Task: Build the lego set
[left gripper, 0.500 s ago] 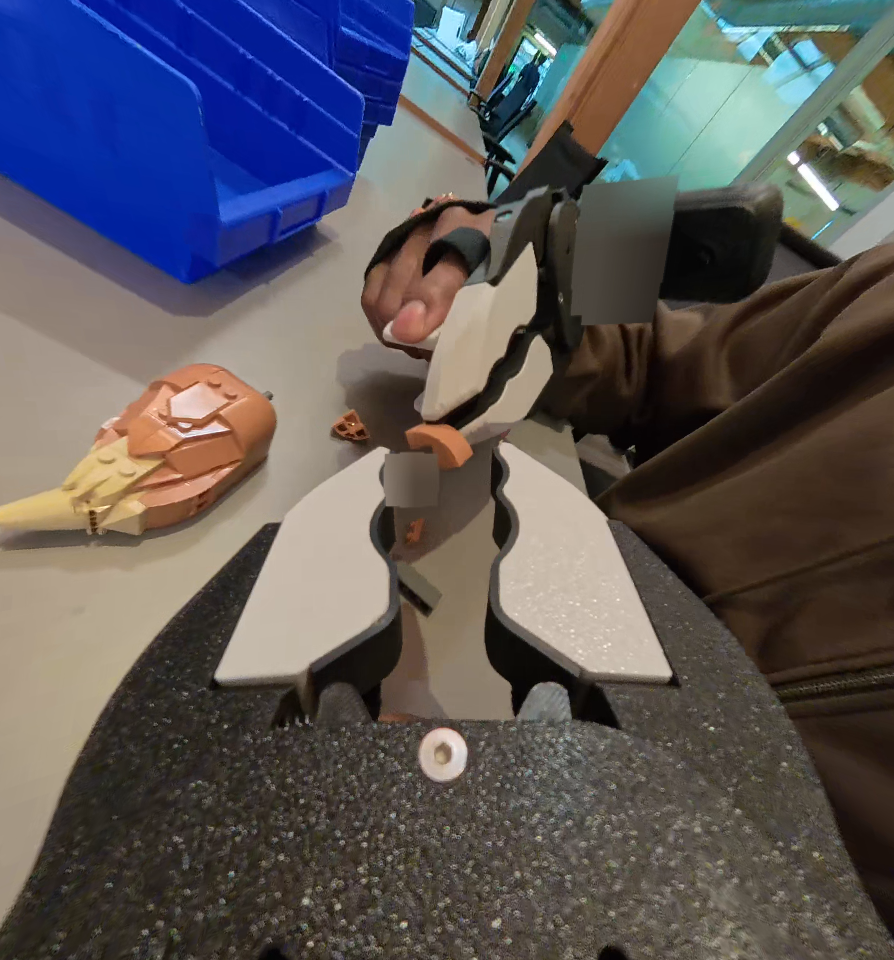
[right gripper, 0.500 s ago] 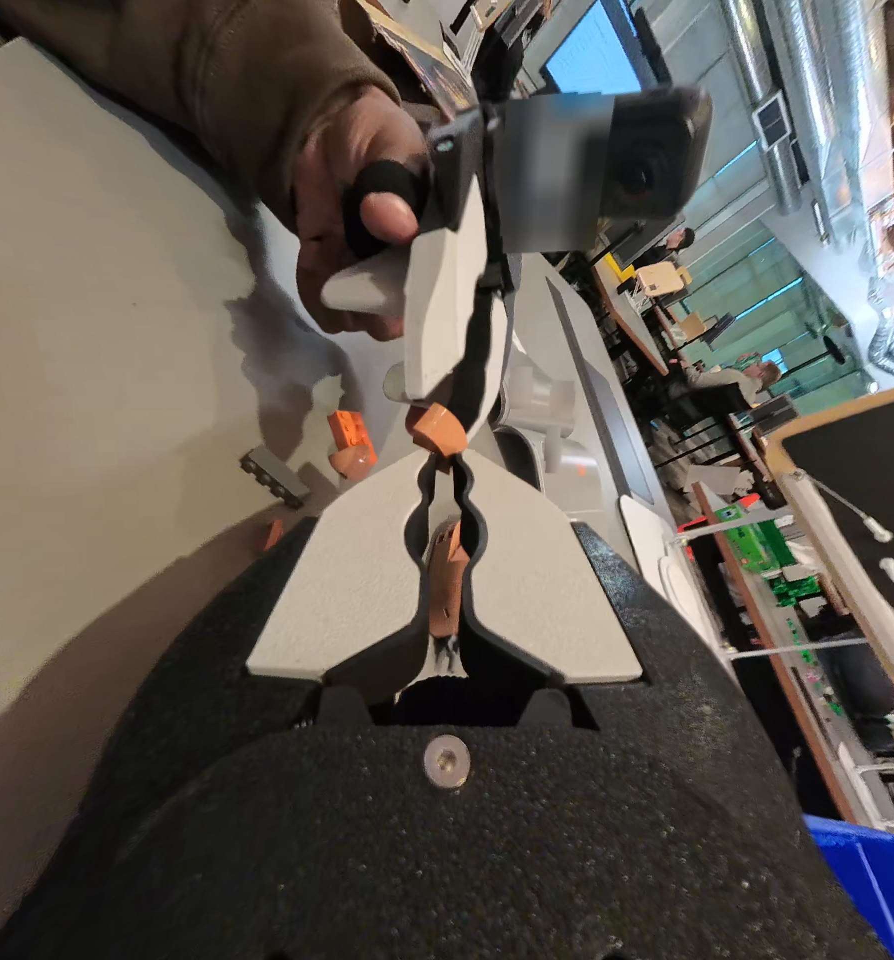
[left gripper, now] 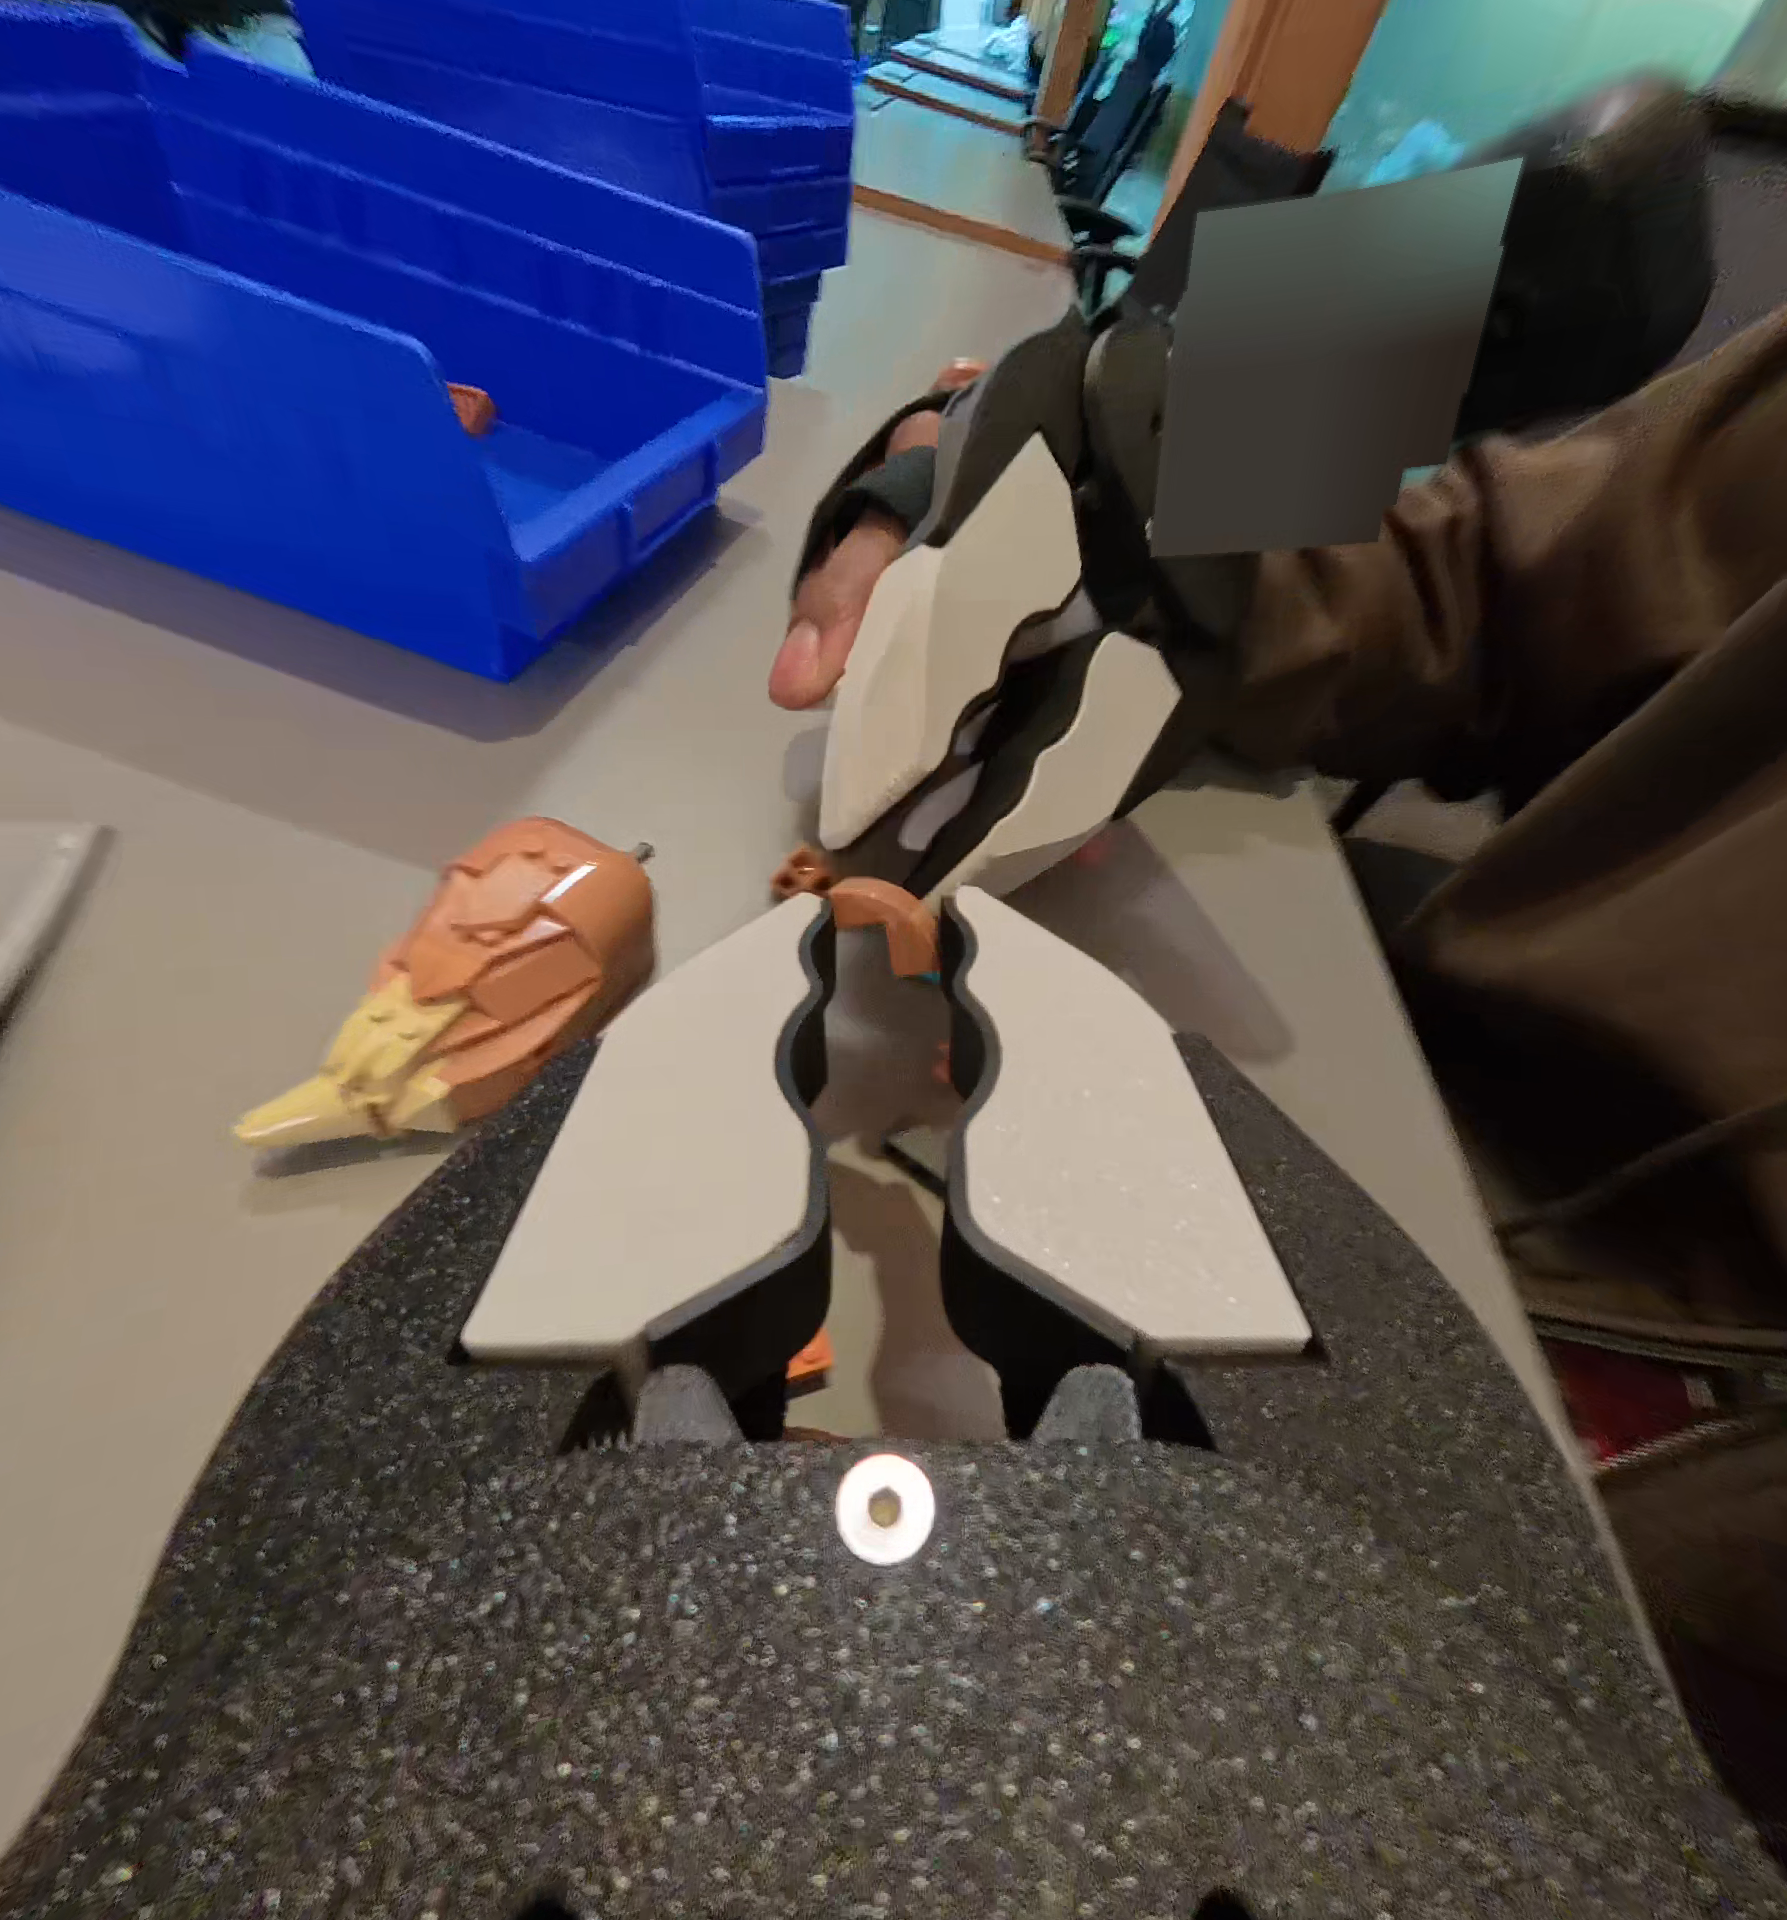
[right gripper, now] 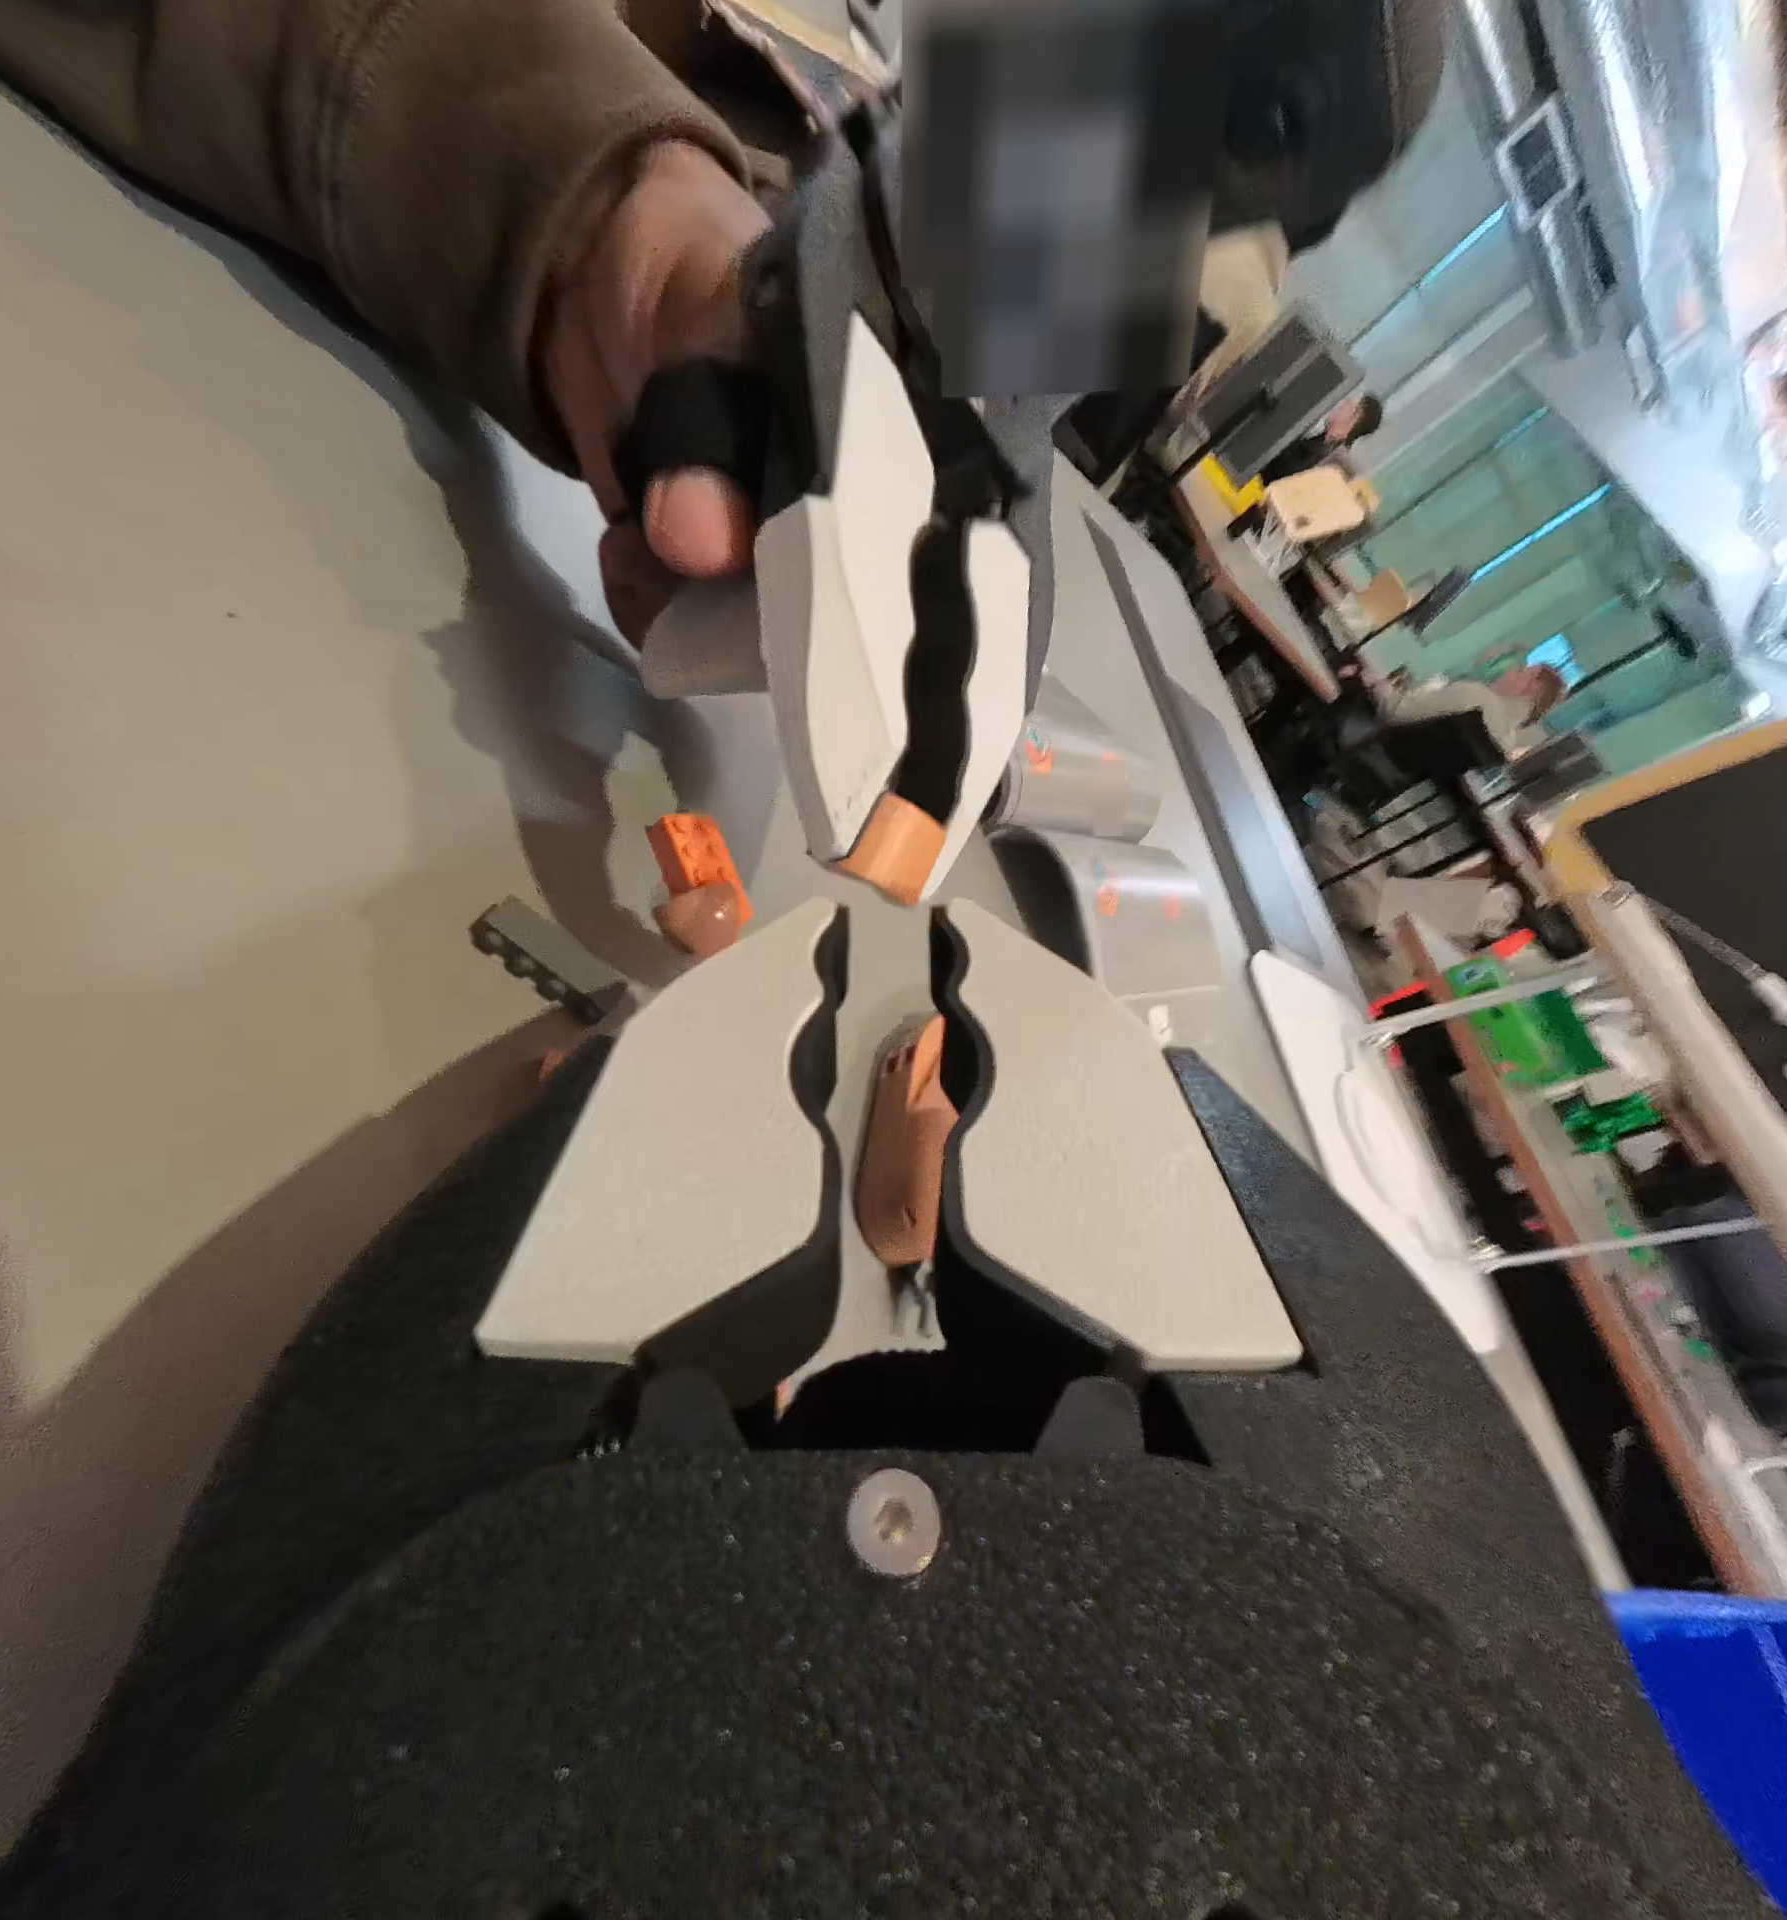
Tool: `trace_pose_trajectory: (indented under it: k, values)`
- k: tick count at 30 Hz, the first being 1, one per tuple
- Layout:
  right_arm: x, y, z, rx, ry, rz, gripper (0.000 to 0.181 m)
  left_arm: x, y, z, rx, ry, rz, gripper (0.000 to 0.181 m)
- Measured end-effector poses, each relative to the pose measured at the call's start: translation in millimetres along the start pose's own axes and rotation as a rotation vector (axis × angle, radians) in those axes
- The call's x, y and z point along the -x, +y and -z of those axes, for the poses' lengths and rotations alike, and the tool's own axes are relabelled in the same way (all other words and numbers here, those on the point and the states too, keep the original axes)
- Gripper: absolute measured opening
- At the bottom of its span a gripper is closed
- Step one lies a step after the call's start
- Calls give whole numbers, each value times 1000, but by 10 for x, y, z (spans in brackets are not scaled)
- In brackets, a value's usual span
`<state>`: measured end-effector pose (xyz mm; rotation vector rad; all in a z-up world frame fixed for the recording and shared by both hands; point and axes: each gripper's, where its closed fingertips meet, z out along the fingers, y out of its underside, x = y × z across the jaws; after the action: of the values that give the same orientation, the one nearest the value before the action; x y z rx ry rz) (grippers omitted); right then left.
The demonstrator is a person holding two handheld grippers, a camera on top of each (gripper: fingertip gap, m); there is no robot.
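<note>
My left gripper (left gripper: 884,914) is shut on a small curved brown lego piece (left gripper: 894,927), pinched at its fingertips. My right gripper (right gripper: 889,925) is open, with its tips just short of that piece (right gripper: 894,847); in the left wrist view it (left gripper: 920,857) points down at my left tips with its fingers parted. A longer brown piece (right gripper: 904,1143) shows through the gap between my right fingers; I cannot tell whether anything holds it. A brown and tan lego model (left gripper: 494,987) lies on the grey table (left gripper: 141,1247), left of my left gripper.
Blue bins (left gripper: 349,416) stand at the back left, and a grey tray edge (left gripper: 6,914) is at the far left. An orange brick (right gripper: 691,852), a rounded brown piece (right gripper: 707,920) and a dark grey plate (right gripper: 546,961) lie nearby. The person's brown sleeve (left gripper: 1595,831) fills the right. My two grippers' fingertips are within a few centimetres of each other.
The curved brown piece has passed from my right gripper to my left. My left fingers have closed on it and my right fingers have opened and drawn back slightly.
</note>
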<state>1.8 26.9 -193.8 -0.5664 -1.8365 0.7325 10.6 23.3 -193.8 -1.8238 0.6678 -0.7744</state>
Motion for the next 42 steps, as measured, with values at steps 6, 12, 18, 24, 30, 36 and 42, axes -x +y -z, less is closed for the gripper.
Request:
trace_pose_trajectory:
  k: [6,12,18,24,30,36,42]
  values:
    - [-130,128,22,39,-83,-500,23,242,-12,61,87,-312,-432,19]
    - [-228,-15,-14,-42,-175,-988,28,296,-83,47,132,-553,-863,19]
    - [-169,-76,-108,-36,-183,-1100,35,243,-203,65,74,-623,-967,19]
    - [-139,-96,-160,-29,-180,-1117,21,211,-195,44,82,-626,-1026,18]
    - [-110,-20,-169,23,-171,-1068,18,207,-106,16,118,-563,-1020,22]
    - [-215,171,-43,74,-108,-1000,18,298,384,247,370,-269,-687,32]
    - [-230,266,26,105,-91,-978,18,225,752,419,527,-96,-408,30]
